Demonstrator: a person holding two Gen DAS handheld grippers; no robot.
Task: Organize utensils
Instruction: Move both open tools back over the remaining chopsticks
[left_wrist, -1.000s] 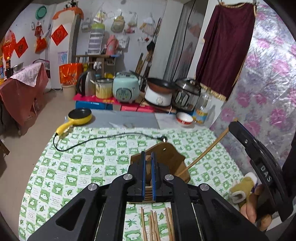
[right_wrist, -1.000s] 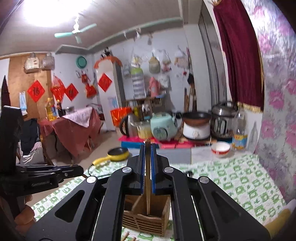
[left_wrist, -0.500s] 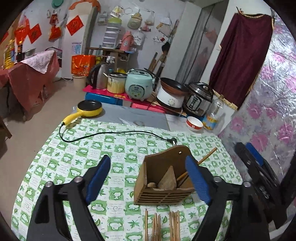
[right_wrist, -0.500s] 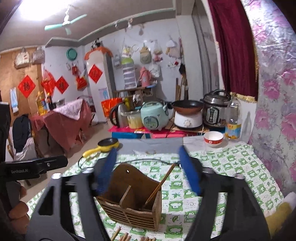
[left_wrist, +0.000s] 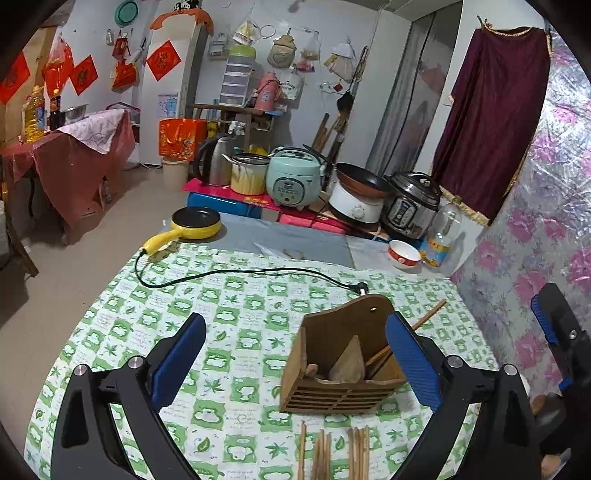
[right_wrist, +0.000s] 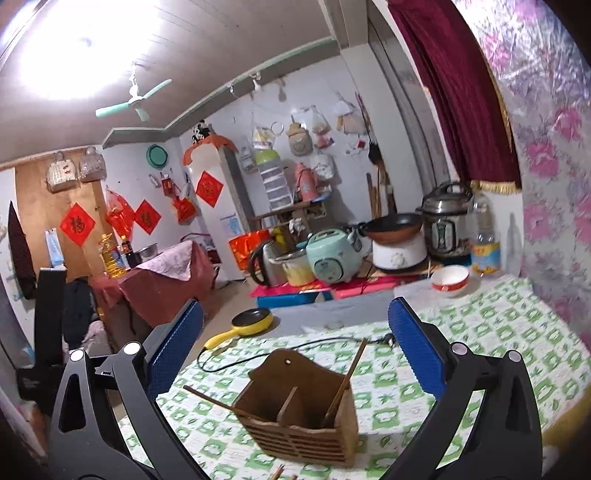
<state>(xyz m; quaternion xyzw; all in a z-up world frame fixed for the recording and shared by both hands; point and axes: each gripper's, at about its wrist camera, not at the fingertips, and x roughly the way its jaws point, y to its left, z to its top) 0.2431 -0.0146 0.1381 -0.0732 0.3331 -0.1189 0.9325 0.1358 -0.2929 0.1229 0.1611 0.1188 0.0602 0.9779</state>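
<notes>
A brown wooden utensil holder (left_wrist: 343, 365) stands on the green-checked tablecloth (left_wrist: 236, 306); it also shows in the right wrist view (right_wrist: 299, 410). Two chopsticks (right_wrist: 345, 380) lean in it, one to each side. Several loose wooden chopsticks (left_wrist: 332, 454) lie in a row on the cloth in front of the holder. My left gripper (left_wrist: 295, 362) is open and empty, just short of the holder. My right gripper (right_wrist: 295, 350) is open and empty, above and behind the holder; it shows at the right edge of the left wrist view (left_wrist: 554, 332).
A yellow electric pan (left_wrist: 195, 221) with its black cord (left_wrist: 236, 275) lies at the table's far side. A red-and-white bowl (left_wrist: 404, 254) and a bottle (left_wrist: 443, 236) stand at the far right by the flowered wall. Cookers crowd a low shelf behind.
Both grippers were shut, the right on a chopstick over the holder. Both have opened; the chopstick now leans in the holder. The left has pulled back and up.
</notes>
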